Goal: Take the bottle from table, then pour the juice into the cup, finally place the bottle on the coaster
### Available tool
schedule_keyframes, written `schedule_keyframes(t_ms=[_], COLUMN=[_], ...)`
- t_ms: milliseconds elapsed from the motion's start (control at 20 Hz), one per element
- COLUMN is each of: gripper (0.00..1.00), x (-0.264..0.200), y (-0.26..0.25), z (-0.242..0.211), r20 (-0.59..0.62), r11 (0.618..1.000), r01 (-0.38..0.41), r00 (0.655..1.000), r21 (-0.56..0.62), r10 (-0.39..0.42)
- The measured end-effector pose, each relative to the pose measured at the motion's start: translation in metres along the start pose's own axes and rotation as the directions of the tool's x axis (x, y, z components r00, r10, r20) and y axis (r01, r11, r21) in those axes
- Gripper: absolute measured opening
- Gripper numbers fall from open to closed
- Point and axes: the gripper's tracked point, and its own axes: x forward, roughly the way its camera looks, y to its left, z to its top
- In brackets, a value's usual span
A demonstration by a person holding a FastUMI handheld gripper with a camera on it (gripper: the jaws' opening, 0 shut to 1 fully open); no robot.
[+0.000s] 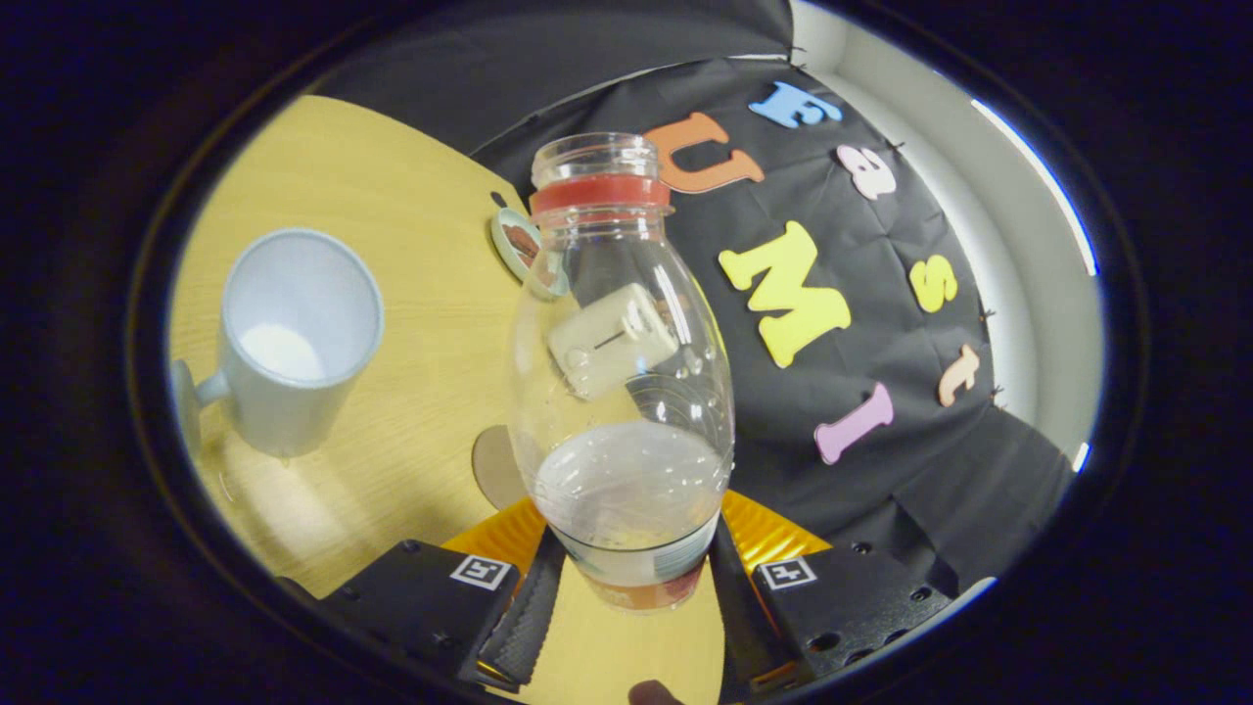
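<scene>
Bottle (626,392), little liquid inside, clamped in claw (631,597) beside cup (294,338)

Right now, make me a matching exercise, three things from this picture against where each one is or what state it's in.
Things:
1. bottle
2. cup
3. coaster

Places or states:
A. on the table beyond the bottle
B. on the table beside the bottle, its mouth tipped this way
C. gripped between the claw fingers, cap off

Pairs: 1-C, 2-B, 3-A
</scene>
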Motion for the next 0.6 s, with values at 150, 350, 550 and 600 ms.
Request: schedule_keyframes(t_ms=[150,350,550,600], gripper=[0.77,0.77,0.77,0.77], x=[0.001,-0.004,-0.007,-0.006], y=[0.006,0.001,-0.004,-0.006], z=[-0.005,-0.003,-0.002,-0.001], r20=[-0.003,0.022,0.05,0.055], r11=[0.992,0.964,0.922,0.912], r01=[0.0,0.046,0.087,0.095], r00=[1.0,0.999,0.996,0.995], r21=[-0.123,-0.261,-0.376,-0.399], r10=[0.0,-0.042,-0.073,-0.08])
